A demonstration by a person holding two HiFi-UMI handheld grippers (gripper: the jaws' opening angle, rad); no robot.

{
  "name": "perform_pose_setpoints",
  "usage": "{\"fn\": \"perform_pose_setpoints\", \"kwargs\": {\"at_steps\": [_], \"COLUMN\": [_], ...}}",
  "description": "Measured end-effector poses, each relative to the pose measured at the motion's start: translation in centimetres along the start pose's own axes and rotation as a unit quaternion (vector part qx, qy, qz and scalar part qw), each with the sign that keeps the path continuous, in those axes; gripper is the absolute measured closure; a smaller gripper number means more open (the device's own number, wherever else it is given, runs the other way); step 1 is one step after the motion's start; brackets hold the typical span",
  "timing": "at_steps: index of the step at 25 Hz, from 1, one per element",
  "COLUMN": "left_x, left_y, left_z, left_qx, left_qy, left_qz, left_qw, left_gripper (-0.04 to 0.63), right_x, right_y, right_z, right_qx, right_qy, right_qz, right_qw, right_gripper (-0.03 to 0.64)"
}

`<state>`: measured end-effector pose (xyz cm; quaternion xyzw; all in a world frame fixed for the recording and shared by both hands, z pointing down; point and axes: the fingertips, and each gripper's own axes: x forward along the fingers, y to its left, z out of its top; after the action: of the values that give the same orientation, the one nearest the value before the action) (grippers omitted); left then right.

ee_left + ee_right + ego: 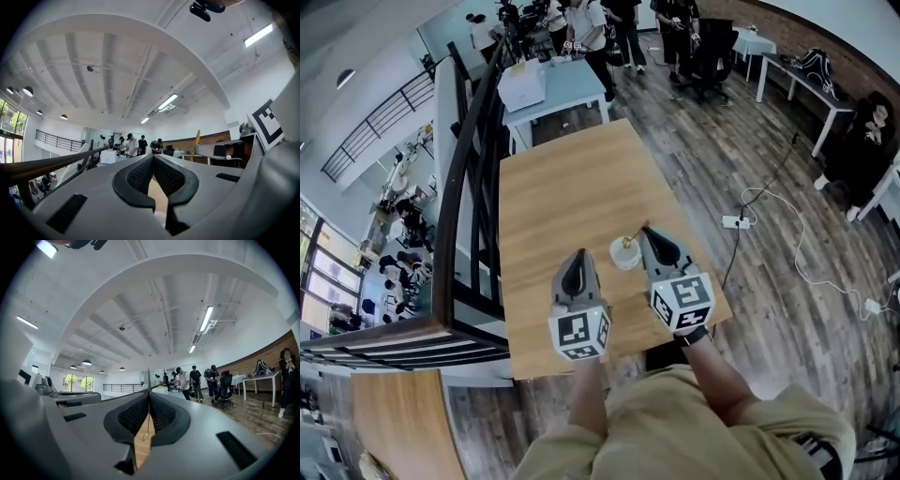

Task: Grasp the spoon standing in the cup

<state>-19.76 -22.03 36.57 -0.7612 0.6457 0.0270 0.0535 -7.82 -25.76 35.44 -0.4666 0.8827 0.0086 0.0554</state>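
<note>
The right gripper (149,397) has its jaws clamped on the thin spoon (146,425), whose upright handle seemingly stands in the cup (624,254) on the desk (553,187), nearer than the left gripper (153,158), closed empty

My head view looks steeply down on the tabletop (553,187), with the left gripper (578,255) and right gripper (646,231) close beneath it. Each gripper view sits low behind its own jaws, tipped up toward the ceiling (117,70). All three share the people (581,23) at the room's far end.
</note>
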Motion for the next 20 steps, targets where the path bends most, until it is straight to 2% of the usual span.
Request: {"fn": "perform_pose_setpoints", "kwargs": {"at_steps": [5,13,20], "left_x": [-0.2,0.6,1.8], "left_y": [-0.3,-0.8,0.0], "left_z": [-0.1,-0.3,-2.2], "left_qx": [0.0,-0.004,-0.015], "left_qy": [-0.003,-0.002,0.01], "left_qz": [-0.005,-0.014,-0.011], "left_qw": [1.0,0.9999,0.9998], "left_gripper": [0.594,0.594,0.594], "right_x": [-0.5,-0.3,1.0], "right_y": [0.3,-0.5,-0.9], "right_z": [0.2,0.4,-1.4], "right_qx": [-0.02,-0.023,-0.024], "right_qy": [-0.007,-0.006,0.012], "right_qz": [-0.009,-0.016,-0.015], "right_qw": [1.0,1.0,1.0], "right_gripper": [0.6,0.6,0.601]}}
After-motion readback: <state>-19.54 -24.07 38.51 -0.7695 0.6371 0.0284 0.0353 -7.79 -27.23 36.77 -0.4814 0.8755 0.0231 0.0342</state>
